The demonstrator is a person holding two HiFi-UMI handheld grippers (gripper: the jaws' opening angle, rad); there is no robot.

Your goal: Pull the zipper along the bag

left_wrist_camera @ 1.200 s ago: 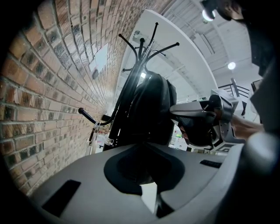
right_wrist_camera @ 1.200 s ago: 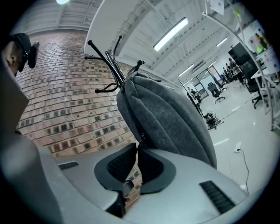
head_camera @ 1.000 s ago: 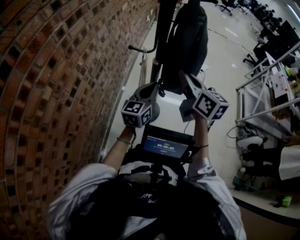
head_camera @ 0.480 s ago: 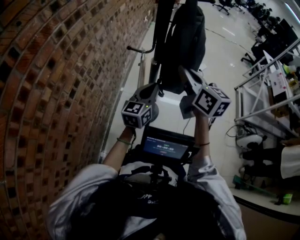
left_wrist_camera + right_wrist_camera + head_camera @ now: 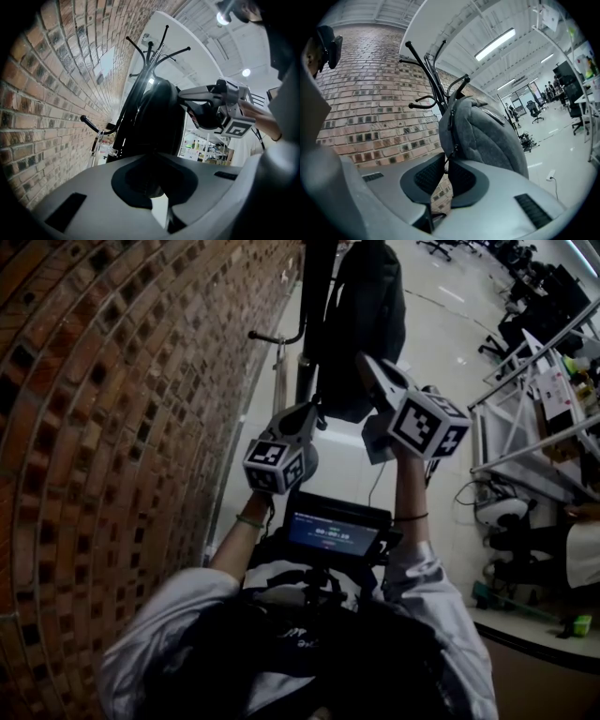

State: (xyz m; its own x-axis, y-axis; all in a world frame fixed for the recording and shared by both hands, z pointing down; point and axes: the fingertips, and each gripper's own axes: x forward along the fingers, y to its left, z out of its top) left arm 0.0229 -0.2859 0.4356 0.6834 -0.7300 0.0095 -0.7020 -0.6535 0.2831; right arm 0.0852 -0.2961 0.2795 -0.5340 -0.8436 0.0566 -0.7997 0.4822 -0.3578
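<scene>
Brick wall (image 5: 112, 427) left of both tongs. Right tongs (image 5: 447, 158) pinch the zipper pull (image 5: 453, 146); left tongs (image 5: 152, 161) clamp the hanging bag (image 5: 487, 136). Keep fabric taut, pull along the track.

The dark bag (image 5: 373, 315) hangs from a black coat stand (image 5: 316, 306), and a brick wall (image 5: 112, 427) is on the bag's left. The left gripper (image 5: 314, 414) meets the bag's lower left edge and the right gripper (image 5: 367, 367) meets its lower front. Below the bag, at the person's chest, a small screen (image 5: 333, 532) glows.
</scene>
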